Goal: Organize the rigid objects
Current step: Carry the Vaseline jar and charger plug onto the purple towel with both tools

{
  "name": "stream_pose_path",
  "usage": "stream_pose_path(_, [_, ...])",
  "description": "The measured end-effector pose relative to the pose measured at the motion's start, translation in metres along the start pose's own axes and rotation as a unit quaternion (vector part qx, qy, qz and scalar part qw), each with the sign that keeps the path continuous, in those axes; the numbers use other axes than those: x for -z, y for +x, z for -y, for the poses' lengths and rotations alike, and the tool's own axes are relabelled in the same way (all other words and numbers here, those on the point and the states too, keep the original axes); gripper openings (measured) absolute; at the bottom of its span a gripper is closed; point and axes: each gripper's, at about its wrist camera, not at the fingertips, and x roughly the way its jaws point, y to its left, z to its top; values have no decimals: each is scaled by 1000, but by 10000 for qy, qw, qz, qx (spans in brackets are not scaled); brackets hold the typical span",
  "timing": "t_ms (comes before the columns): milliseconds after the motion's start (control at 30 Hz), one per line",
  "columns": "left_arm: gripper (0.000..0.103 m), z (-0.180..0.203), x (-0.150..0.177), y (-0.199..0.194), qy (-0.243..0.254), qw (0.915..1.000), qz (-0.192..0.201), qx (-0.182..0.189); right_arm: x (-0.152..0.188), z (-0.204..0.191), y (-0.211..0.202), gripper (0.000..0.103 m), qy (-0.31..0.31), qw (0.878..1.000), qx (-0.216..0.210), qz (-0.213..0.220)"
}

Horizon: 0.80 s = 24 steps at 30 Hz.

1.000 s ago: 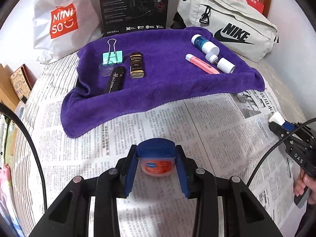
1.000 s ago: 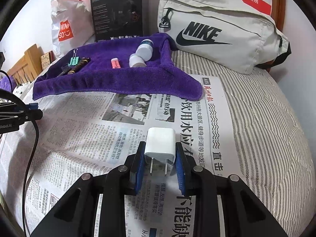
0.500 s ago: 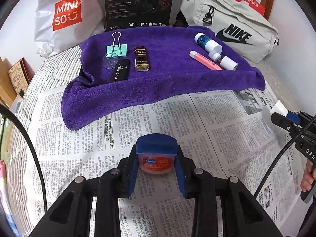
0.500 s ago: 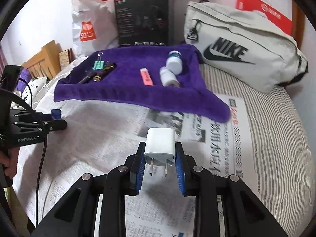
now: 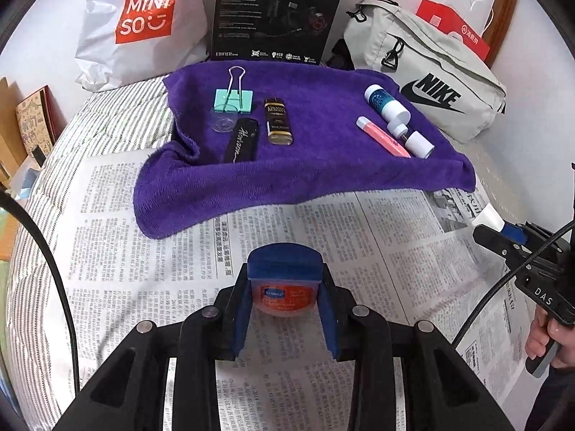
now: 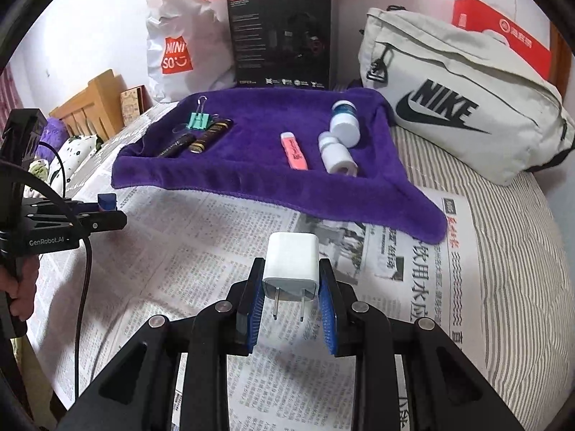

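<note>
A: Left to right, please. What do the left tongs (image 5: 284,301) have?

B: Clenched on a small jar (image 5: 284,280), blue lid, orange label, pinched between the blue pads. The jar hangs above the newspaper (image 5: 151,251) spread on the bed, short of the purple towel (image 5: 316,176).

A: The towel, from its left end?

B: A mint binder clip (image 5: 233,100) at the far left. Just in front of it a small clear round piece (image 5: 223,122), too faint to name. Then a black bar with script lettering (image 5: 241,140), and beside it a dark bottle with a gold label (image 5: 277,121), both lying flat. A gap of bare towel. Then a pink tube (image 5: 381,135), and touching its right side a small white bottle (image 5: 413,140) on its side. Behind those, a larger white bottle with a blue label (image 5: 386,102), also lying down.

A: The right tongs (image 6: 290,301)?

B: Gripping a white plug charger (image 6: 291,265) by its sides, two prongs pointing back at the camera. It is held over the newspaper, near the towel's right corner but apart from it.

A: Behind the towel?

B: A white shopping bag (image 5: 140,25), a black box (image 5: 276,14), and a grey waist bag (image 5: 431,72) against the wall.
</note>
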Motion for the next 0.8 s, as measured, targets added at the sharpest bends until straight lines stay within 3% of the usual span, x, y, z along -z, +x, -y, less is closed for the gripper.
stream_pose_path(800, [32,-2,-68,-12,150,9997,156,-83,-75,9,16,28,-198,9992,-294,200])
